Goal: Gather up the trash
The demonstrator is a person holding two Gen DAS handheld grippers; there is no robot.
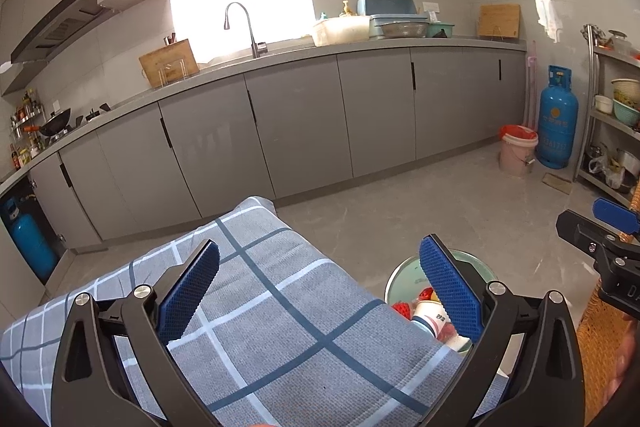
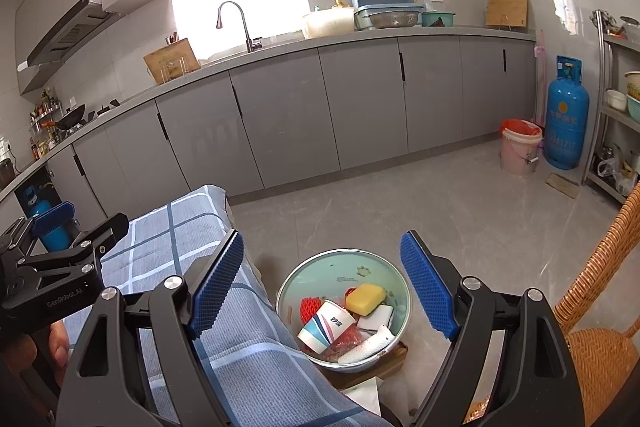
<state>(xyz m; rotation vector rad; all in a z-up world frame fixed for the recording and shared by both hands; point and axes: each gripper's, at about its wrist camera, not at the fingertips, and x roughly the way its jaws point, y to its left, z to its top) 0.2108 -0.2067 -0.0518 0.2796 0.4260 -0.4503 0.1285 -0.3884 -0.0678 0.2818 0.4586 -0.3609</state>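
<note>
Holding both tongs over the edge of a plaid-covered surface, we look across a kitchen toward grey cabinets. At far left a wok [image 1: 56, 123] sits on the stove, then a wooden cutting board [image 1: 169, 63] leans on the counter [image 1: 280, 53] beside the faucet [image 1: 244, 27].

Our left tongs [image 1: 319, 275] are spread wide with nothing between the pads; they hang above the grey and blue plaid cloth [image 1: 280, 327]. No earlier view lets us say more of their motion.

Just right of the cloth's edge, down on the floor [image 2: 400, 203], stands the pale green bowl [image 2: 320, 267] that holds the trash: a paper cup [image 2: 326, 325] lying on its side, a yellow sponge [image 2: 365, 299], red netting [image 2: 306, 309] and white scraps [image 2: 376, 319]. The bowl rests on something brown and flat that we cannot make out.

Our right tongs [image 2: 322, 281] are also spread and empty, hovering over that bowl, not touching it.

Further right a wicker chair [image 2: 600, 327] stands near the bowl. Against the far wall a pink bucket [image 2: 518, 151] with a red liner stands just beside a blue gas cylinder [image 2: 567, 115], and a metal shelf [image 2: 612, 115] follows.
</note>
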